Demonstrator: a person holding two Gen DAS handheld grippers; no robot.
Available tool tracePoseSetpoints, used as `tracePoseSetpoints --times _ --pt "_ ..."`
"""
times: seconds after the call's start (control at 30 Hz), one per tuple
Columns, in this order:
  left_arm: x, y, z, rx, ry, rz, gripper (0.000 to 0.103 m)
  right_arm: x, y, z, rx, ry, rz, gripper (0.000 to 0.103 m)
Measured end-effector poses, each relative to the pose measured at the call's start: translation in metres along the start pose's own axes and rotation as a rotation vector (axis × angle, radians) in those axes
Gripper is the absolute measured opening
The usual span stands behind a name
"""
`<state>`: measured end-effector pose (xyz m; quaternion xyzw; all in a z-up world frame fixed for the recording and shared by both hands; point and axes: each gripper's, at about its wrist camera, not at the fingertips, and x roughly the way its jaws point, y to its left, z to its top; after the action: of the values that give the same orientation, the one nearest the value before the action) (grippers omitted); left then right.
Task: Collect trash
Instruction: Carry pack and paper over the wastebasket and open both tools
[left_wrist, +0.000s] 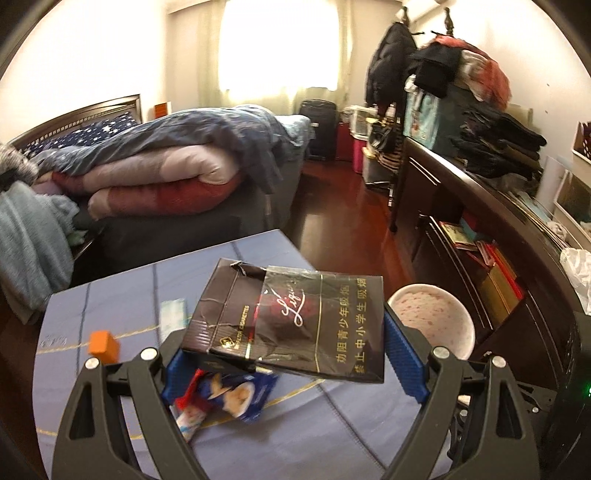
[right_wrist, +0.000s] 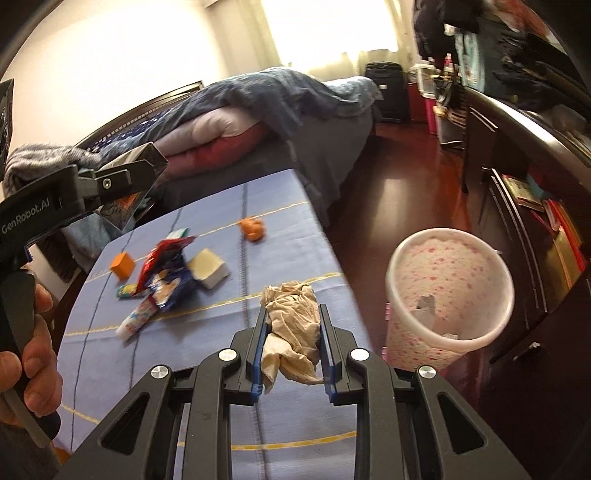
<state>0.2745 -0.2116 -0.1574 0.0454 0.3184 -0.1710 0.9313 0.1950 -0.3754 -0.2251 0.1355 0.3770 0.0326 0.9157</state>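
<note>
My left gripper (left_wrist: 284, 332) is shut on a black cigarette box (left_wrist: 295, 317) and holds it flat above the blue tablecloth (left_wrist: 110, 398), jaws wide across the box. In the right wrist view my right gripper (right_wrist: 293, 310) is shut on a crumpled beige tissue (right_wrist: 291, 332) over the table's right edge. A pink-speckled white bin (right_wrist: 450, 288) stands on the floor just right of the table, also visible as the bin (left_wrist: 432, 321) past the box. Snack wrappers (right_wrist: 166, 273) and a small tube (right_wrist: 136, 317) lie mid-table.
An orange block (right_wrist: 123, 265), a cream block (right_wrist: 208, 271) and an orange crumpled piece (right_wrist: 253, 228) sit on the cloth. A bed with piled quilts (left_wrist: 147, 173) lies behind the table. A dark dresser (left_wrist: 480, 221) runs along the right. A person's hand (right_wrist: 33, 332) grips the left handle.
</note>
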Motion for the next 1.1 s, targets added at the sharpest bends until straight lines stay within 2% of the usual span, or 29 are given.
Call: tracePoseSetpoints --times 0.6,0.9,1.1 --pt "0.082 -0.091 0.019 0.136 0.064 -0.144 0.087 0.012 -0.097 0.02 0.145 -0.044 -0.171 0.025" --pt "0.144 -0.142 0.024 0.154 0.151 -0.253 0.087 0.03 -0.147 0.021 0.218 -0.04 -0.257 0.025" --pt "0.175 -0.172 0.026 0.182 0.18 -0.283 0.088 0.047 -0.173 0.022 0.258 -0.031 -0.291 0.025"
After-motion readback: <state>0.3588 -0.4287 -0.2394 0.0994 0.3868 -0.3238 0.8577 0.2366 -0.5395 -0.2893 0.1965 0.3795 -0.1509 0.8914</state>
